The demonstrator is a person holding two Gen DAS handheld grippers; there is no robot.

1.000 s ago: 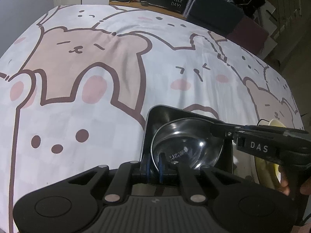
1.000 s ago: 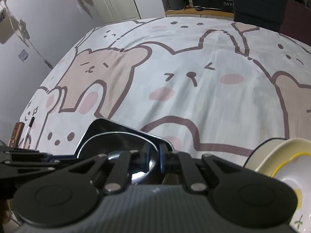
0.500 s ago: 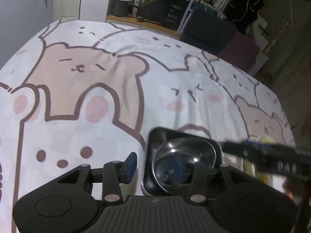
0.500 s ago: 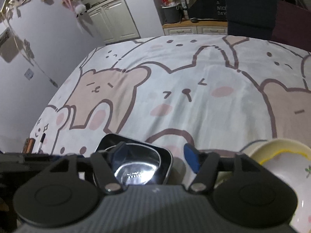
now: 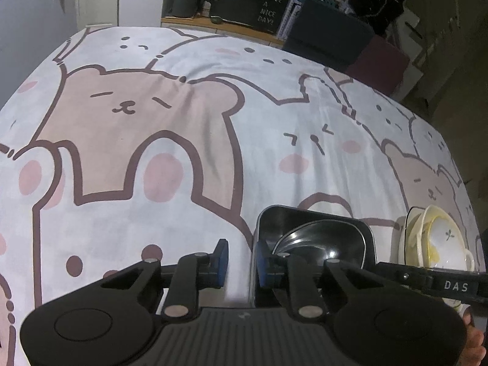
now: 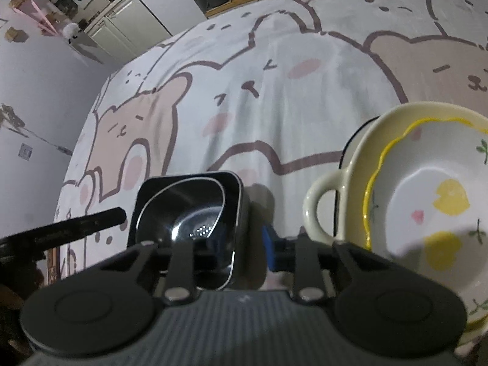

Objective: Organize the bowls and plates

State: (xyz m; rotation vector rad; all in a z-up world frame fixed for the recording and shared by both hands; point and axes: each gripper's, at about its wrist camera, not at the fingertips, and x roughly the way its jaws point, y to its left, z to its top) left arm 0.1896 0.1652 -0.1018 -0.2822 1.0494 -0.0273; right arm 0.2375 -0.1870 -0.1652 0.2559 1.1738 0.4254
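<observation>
A round steel bowl (image 5: 320, 244) sits inside a black square dish (image 5: 274, 216) on the bear-print cloth; both also show in the right wrist view, the bowl (image 6: 189, 210) in the dish (image 6: 235, 183). My left gripper (image 5: 239, 262) is open, its jaws astride the dish's left wall. My right gripper (image 6: 241, 244) is open, its jaws astride the dish's right wall. To the right stands a stack of a cream handled bowl (image 6: 332, 201) and a white flowered bowl (image 6: 433, 201), also in the left wrist view (image 5: 439, 238).
The bear-print cloth (image 5: 183, 152) covers the whole table. Dark chairs (image 5: 332, 36) and a counter with a "Have a nice day" board (image 5: 268, 9) stand beyond the far edge. White cabinets (image 6: 122, 27) are at the far left.
Both grippers were shut on the steel bowl's rim over the black dish. They have let go, opened and pulled back. The bowl now rests in the dish.
</observation>
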